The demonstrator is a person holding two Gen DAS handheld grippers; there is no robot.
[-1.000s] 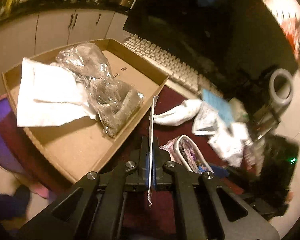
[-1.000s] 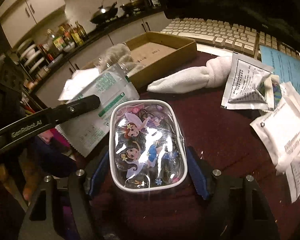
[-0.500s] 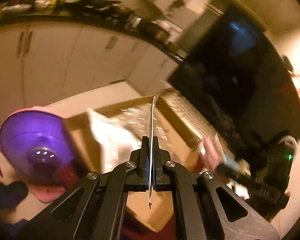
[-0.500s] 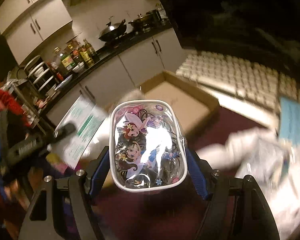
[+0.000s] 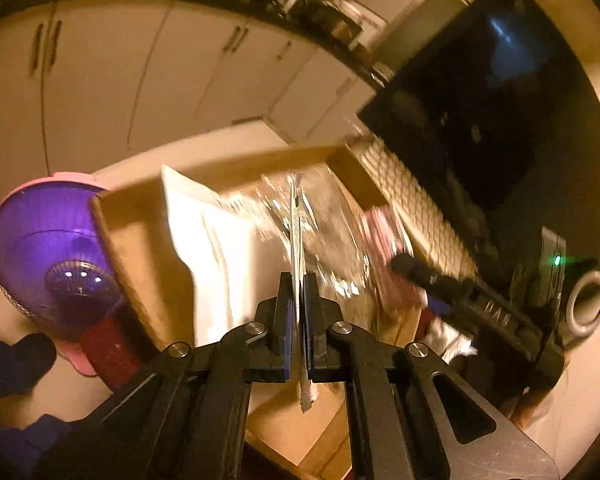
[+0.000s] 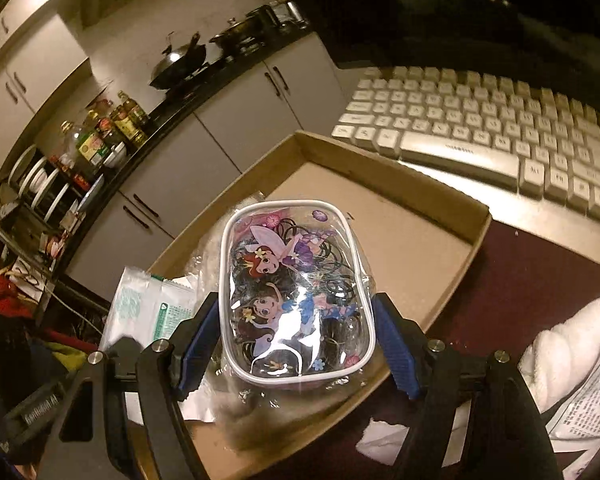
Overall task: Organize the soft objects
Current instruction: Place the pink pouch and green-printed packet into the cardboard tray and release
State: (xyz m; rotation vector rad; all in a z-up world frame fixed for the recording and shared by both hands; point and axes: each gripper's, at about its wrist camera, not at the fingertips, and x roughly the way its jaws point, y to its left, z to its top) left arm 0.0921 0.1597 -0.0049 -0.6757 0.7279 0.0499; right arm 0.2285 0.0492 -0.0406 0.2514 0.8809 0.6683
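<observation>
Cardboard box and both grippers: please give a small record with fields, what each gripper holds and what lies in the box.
left gripper: shut on a flat sachet, seen edge-on
right gripper: shut on a clear cartoon pouch, above the box
cardboard box: open, beside the keyboard
in the box: a clear plastic bag and a white packet
outside the box: a rolled white towel on the dark red table
</observation>
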